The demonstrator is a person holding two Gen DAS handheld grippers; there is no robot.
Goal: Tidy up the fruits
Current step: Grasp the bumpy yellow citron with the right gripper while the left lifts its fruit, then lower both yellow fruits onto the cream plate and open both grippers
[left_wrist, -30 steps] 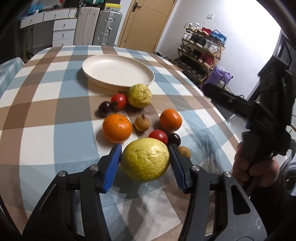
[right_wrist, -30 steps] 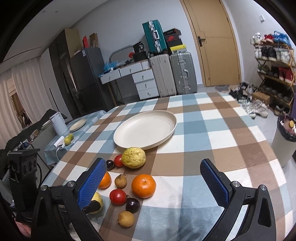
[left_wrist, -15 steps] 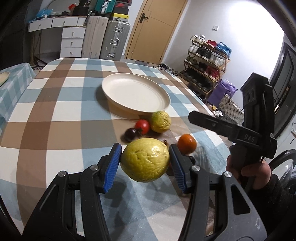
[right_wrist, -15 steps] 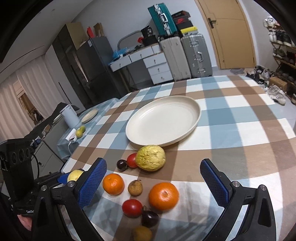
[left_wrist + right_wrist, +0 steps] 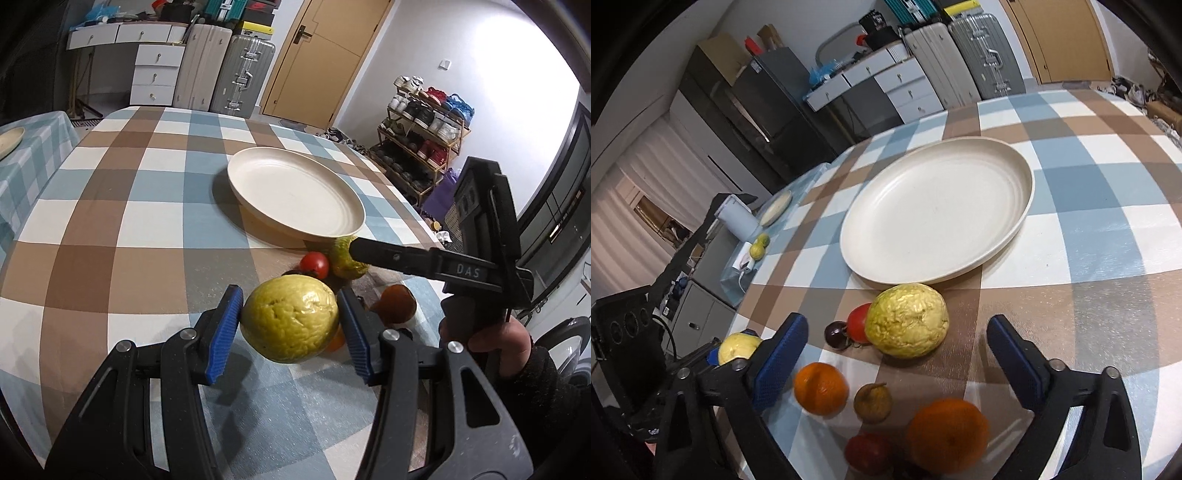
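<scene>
My left gripper (image 5: 290, 326) is shut on a yellow-green guava (image 5: 290, 319) and holds it above the checked table. It also shows in the right wrist view (image 5: 738, 348). The cream plate (image 5: 295, 192) lies empty beyond it. My right gripper (image 5: 895, 360) is open, its jaws wide around a second bumpy guava (image 5: 908, 320) on the table just before the plate (image 5: 938, 210). Near it lie a red tomato (image 5: 857, 322), a dark plum (image 5: 835, 334), two oranges (image 5: 820, 387) (image 5: 947, 435), a brown fruit (image 5: 872, 401) and another tomato (image 5: 866, 451).
The right gripper's body and the hand holding it (image 5: 476, 273) stand at the right of the left wrist view, over the fruit pile. Suitcases (image 5: 243, 74), drawers and a shoe rack (image 5: 424, 122) are behind the table. A side table with a small plate (image 5: 775, 212) is to the left.
My left gripper has lifted the guava off the table and carried it toward the plate. My right gripper has moved forward and down over the second guava, still open.
</scene>
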